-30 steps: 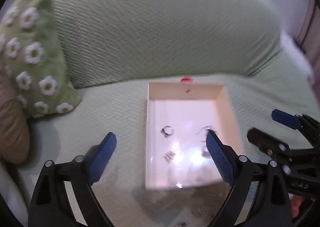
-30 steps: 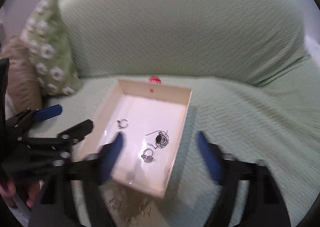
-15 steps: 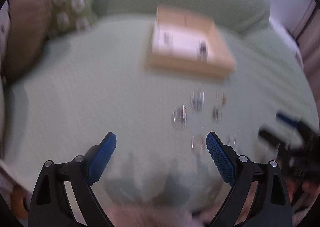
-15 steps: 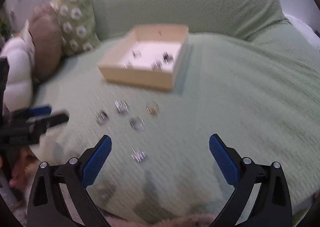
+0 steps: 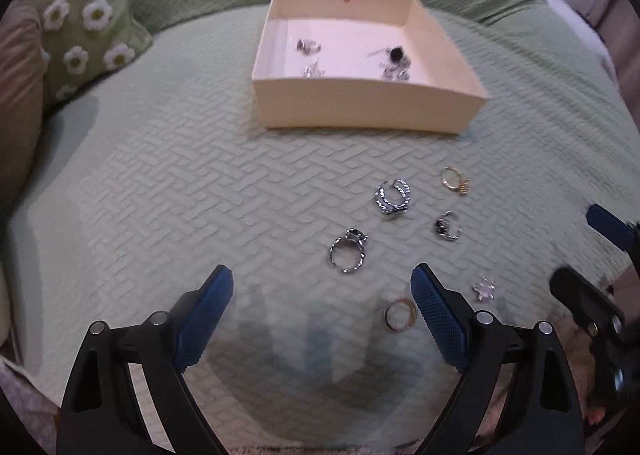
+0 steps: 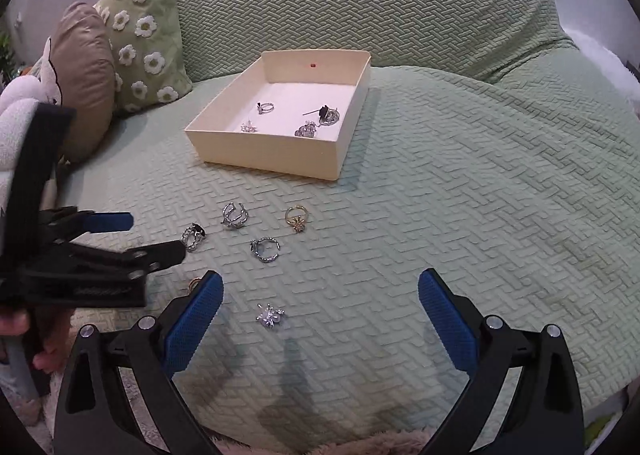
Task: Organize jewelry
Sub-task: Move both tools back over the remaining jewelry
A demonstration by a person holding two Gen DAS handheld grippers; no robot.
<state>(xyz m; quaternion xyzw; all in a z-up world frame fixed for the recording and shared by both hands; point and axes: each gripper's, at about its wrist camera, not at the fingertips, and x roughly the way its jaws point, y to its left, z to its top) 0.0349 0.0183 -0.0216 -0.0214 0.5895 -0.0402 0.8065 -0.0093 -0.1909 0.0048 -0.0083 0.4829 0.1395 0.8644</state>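
Lying loose (six rings); four pieces in box; both grippers gape.

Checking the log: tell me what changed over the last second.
Both tongs, left and right, pulled back from over the box and now hang over the loose rings on the cover. Nothing gripped or released. Box and jewelry stayed put; both tongs stayed open.

- Left gripper: jaws wide apart, nothing between the blue pads; pointing steeply down, low centre of its own view.
- Right gripper: jaws spread wide, empty; low centre of frame.
- Fingers at lower left edge of right view grip the left handle.
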